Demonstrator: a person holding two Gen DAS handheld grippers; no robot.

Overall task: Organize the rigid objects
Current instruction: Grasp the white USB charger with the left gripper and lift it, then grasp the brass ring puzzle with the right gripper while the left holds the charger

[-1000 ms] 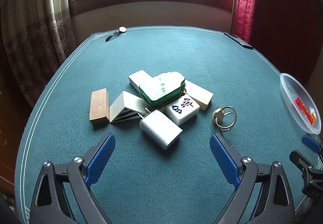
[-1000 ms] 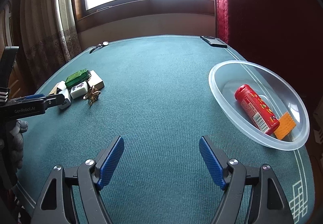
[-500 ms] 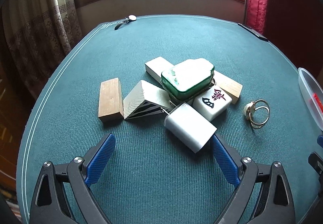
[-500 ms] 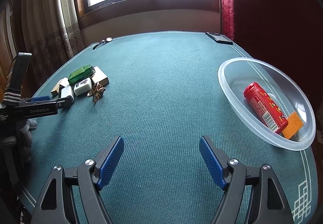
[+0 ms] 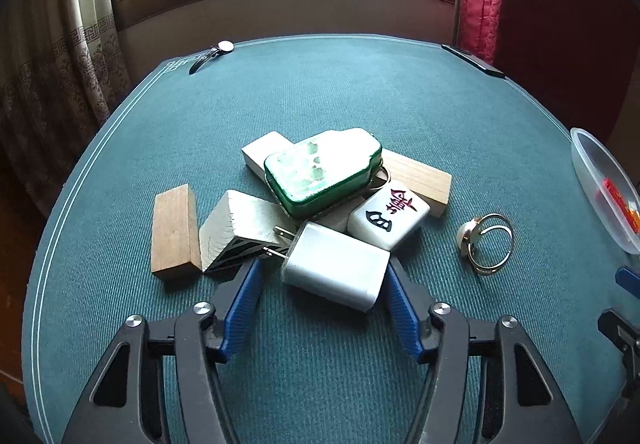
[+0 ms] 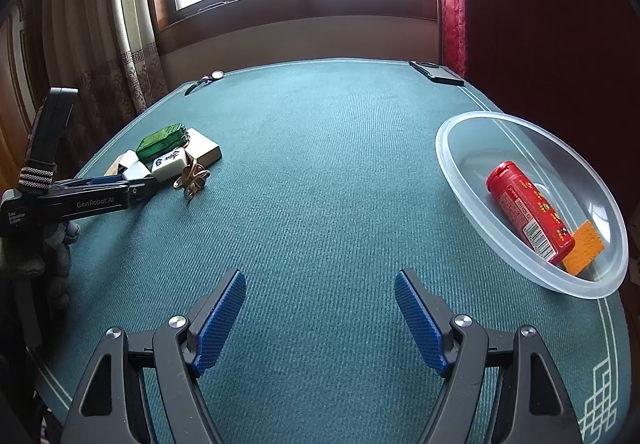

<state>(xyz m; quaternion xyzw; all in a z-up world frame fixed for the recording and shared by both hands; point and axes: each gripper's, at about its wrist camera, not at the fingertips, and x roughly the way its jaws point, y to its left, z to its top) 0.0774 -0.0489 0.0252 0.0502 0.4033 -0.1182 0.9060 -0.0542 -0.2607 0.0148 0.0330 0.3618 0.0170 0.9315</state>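
Wood block (image 5: 175,232): far left of the pile, lying flat, clear of my jaws.
Striped wedge (image 5: 236,234): just right of it; the left blue pad sits right beside its near corner.
Left gripper (image 5: 320,280): jaws wide open, holding nothing, straddling the charger.
Charger (image 5: 334,268): white plug block on the green table (image 5: 360,92), between the pads. Prongs point far-left toward the wedge, body runs near-right. Long axis lies skewed across the gap, so I judge the pads will close on its diagonal ends, not flat faces.
Green tin (image 5: 322,170): behind the charger, resting on top of other blocks. Mahjong tile (image 5: 388,216) touches the charger's far-right side; I read it as the likely snag on lift.
Ring (image 5: 486,244): right of the pile, apart from it.
Right gripper (image 6: 320,308): jaws wide open, empty, hovering over bare felt, well away from the pile.
Bowl (image 6: 472,124): right side, already holds a red tube (image 6: 528,214) and an orange piece (image 6: 584,247).
Nearer hand: left, clearly. I see grabbing the charger as its next move, with the bowl as the likely destination.
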